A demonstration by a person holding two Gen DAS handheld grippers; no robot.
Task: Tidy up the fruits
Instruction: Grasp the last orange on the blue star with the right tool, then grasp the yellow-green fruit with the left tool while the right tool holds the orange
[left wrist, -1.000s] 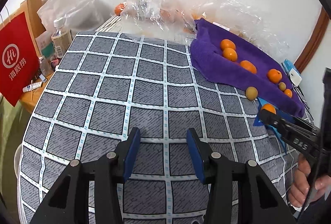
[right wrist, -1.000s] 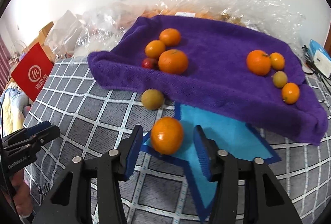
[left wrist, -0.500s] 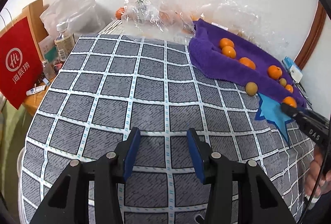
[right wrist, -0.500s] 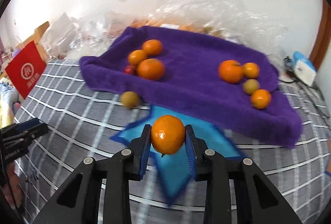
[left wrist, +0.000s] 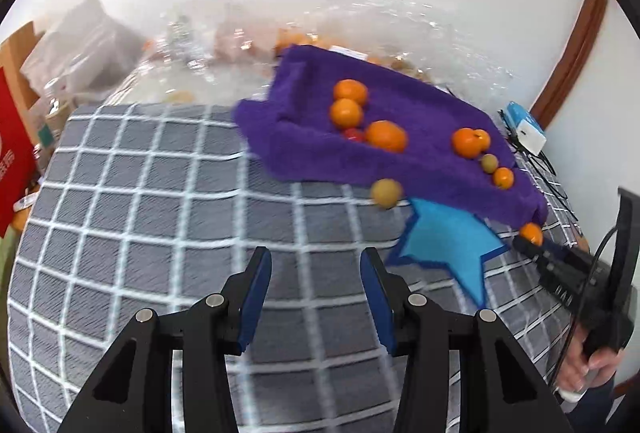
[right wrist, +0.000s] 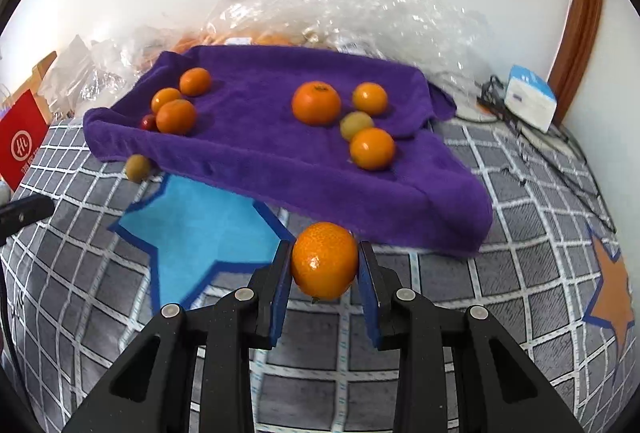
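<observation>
My right gripper (right wrist: pixel 325 273) is shut on an orange mandarin (right wrist: pixel 324 260) and holds it above the grey checked cloth, near the front edge of the purple towel (right wrist: pixel 280 161). Several mandarins, two green-brown fruits (right wrist: pixel 356 124) and a small red fruit (right wrist: pixel 148 121) lie on the towel. Another green-brown fruit (right wrist: pixel 138 167) lies on the cloth beside a blue star mat (right wrist: pixel 200 221). My left gripper (left wrist: pixel 316 289) is open and empty above the cloth. The left wrist view shows the right gripper (left wrist: pixel 532 239) with the mandarin (left wrist: pixel 531 233) at the right.
An orange star mat (right wrist: pixel 612 297) lies at the right on the checked cloth (right wrist: pixel 440 313). Clear plastic bags (right wrist: pixel 340 13) with more fruit pile up behind the towel. A red paper bag (right wrist: pixel 20 141) stands at the left. A white-blue box (right wrist: pixel 530 97) and cables lie at the far right.
My right gripper closed on the mandarin, lifted it off the blue star mat and carried it right. My left gripper stayed open and swung towards the towel.
</observation>
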